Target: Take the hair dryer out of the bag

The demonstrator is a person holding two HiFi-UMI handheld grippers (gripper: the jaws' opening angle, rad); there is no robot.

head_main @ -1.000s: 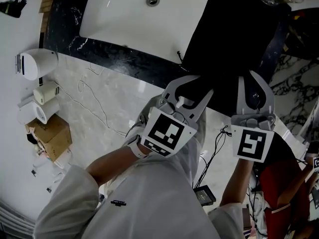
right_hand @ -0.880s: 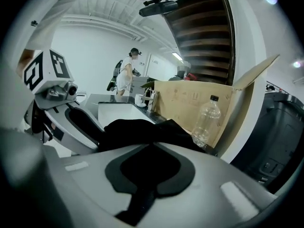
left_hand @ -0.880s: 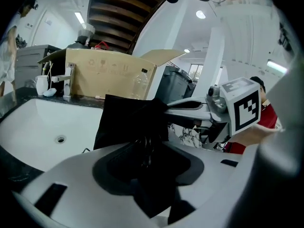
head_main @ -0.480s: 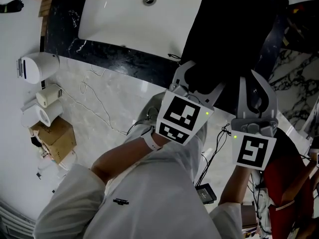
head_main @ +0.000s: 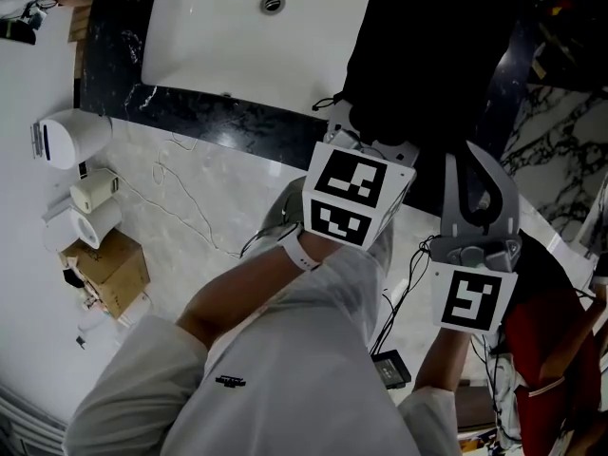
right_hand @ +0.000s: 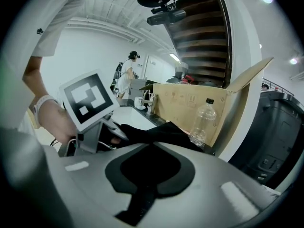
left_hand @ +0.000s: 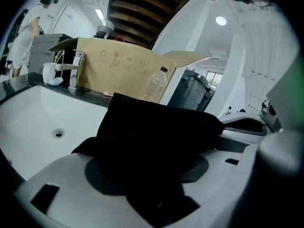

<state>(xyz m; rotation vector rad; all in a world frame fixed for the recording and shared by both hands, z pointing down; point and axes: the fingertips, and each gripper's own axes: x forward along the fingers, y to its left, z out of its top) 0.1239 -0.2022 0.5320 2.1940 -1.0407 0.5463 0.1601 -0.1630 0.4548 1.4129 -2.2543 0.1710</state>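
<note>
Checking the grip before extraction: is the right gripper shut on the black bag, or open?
Shut on the black bag: the right gripper has its jaws together, bag fabric pinched between them.

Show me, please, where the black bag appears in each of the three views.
Head view: the black bag is at the upper right, on the dark counter just right of the basin.
Left gripper view: the bag is in the centre, lying between the open jaws.
Right gripper view: the bag is in the centre, its cloth pinched between the shut jaws.
Shared landmark: the white sink.
</note>
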